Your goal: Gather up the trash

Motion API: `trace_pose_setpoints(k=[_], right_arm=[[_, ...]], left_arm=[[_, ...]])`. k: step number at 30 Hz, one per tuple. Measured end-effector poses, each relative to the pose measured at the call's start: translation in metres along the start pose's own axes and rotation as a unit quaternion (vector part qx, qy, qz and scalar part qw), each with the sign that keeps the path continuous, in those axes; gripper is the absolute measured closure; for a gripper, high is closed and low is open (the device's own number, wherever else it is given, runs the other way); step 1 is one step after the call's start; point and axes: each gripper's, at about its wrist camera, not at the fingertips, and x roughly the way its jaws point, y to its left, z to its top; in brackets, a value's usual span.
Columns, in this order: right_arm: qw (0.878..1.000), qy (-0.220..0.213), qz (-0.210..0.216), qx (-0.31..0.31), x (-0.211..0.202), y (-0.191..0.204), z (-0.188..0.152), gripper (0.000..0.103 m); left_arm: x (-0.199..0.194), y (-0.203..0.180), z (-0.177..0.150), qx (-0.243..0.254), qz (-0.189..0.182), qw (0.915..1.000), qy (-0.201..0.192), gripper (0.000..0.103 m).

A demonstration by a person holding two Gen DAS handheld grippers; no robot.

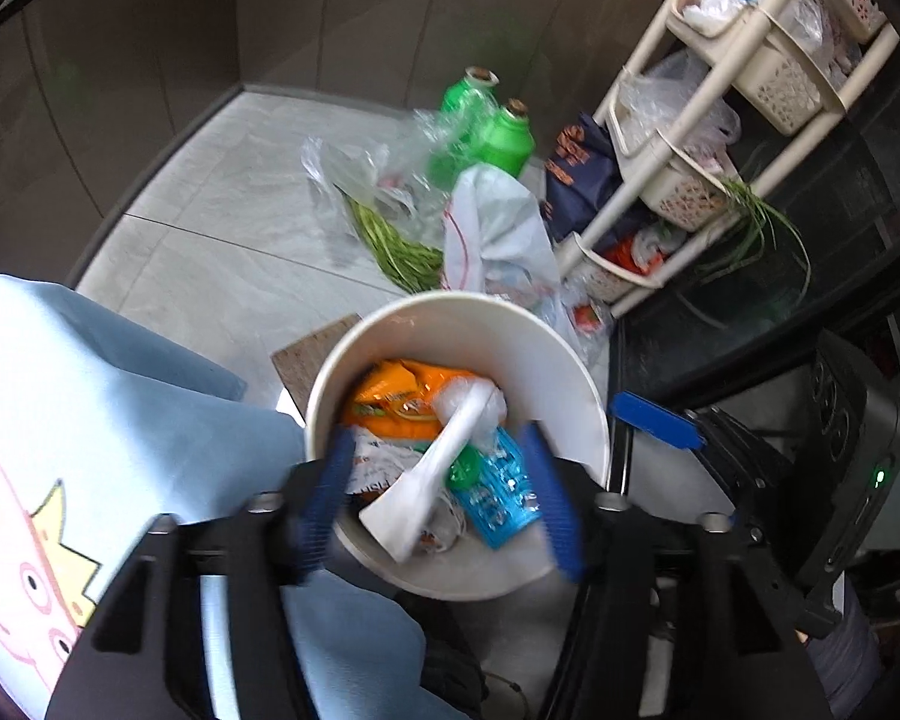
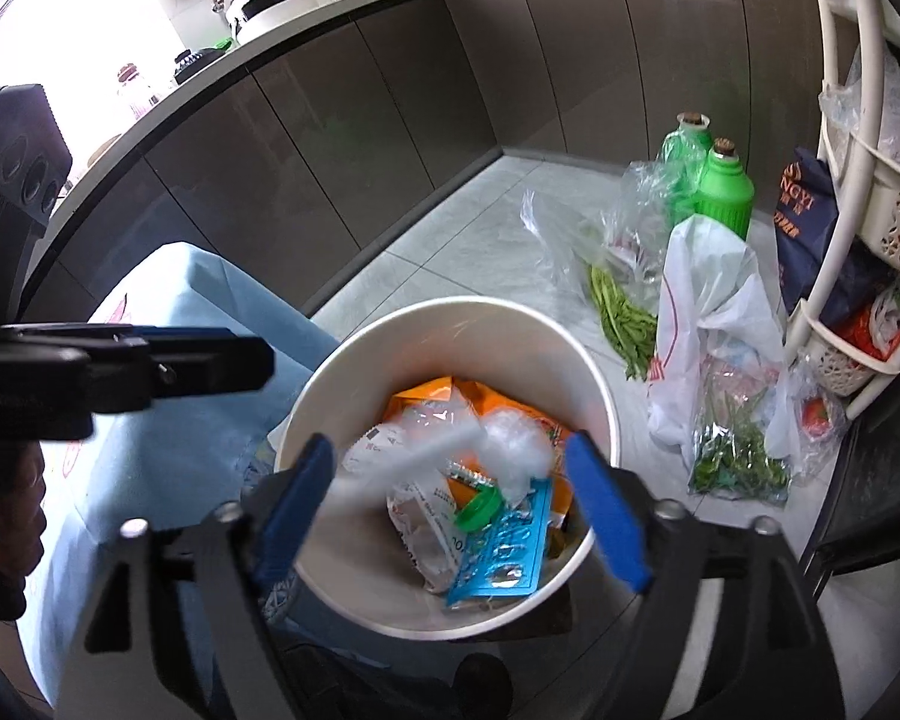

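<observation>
Both grippers (image 1: 444, 501) (image 2: 456, 507) agape, empty.

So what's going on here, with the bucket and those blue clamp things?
A person is collecting trash with a two-fingered gripper in each hand. Both the left gripper and the right gripper hang with jaws open over a round white paper bucket, holding nothing. The bucket already contains an orange snack wrapper, a blue blister pack, a green bottle cap and a white plastic spoon. Bags of greens and two green plastic bottles lie on the tiled floor beyond.
</observation>
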Motion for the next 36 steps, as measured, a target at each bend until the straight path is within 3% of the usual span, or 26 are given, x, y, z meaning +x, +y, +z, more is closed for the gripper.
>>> trace_pose_setpoints(k=[4, 10, 20, 27, 31, 36], right_arm=[[1.0, -0.007, 0.004, -0.003, -0.004, -0.001, 0.0, 0.004], [1.0, 0.005, 0.007, -0.004, -0.004, 0.004, 0.002, 0.004], [0.999, -0.02, 0.006, -0.03, -0.033, 0.032, 0.011, 0.003], [0.997, -0.042, 0.009, -0.062, -0.078, 0.076, 0.028, 0.003], [0.993, -0.067, -0.039, -0.091, -0.106, 0.117, 0.034, 0.003], [0.989, -0.083, -0.049, -0.111, -0.137, 0.16, 0.038, 0.003]], left_arm=[[-0.012, 0.005, 0.002, -0.02, 0.015, 0.9992, -0.031, 0.009], [-0.026, 0.01, 0.005, -0.04, 0.02, 0.9979, -0.048, 0.009], [-0.079, 0.007, -0.008, -0.05, 0.049, 0.9929, -0.096, 0.009], [-0.157, 0.01, -0.037, -0.087, 0.133, 0.9745, -0.158, 0.009], [-0.2, 0.02, -0.06, -0.131, 0.134, 0.9658, -0.179, 0.009], [-0.251, 0.035, -0.099, -0.177, 0.16, 0.9511, -0.196, 0.009]])
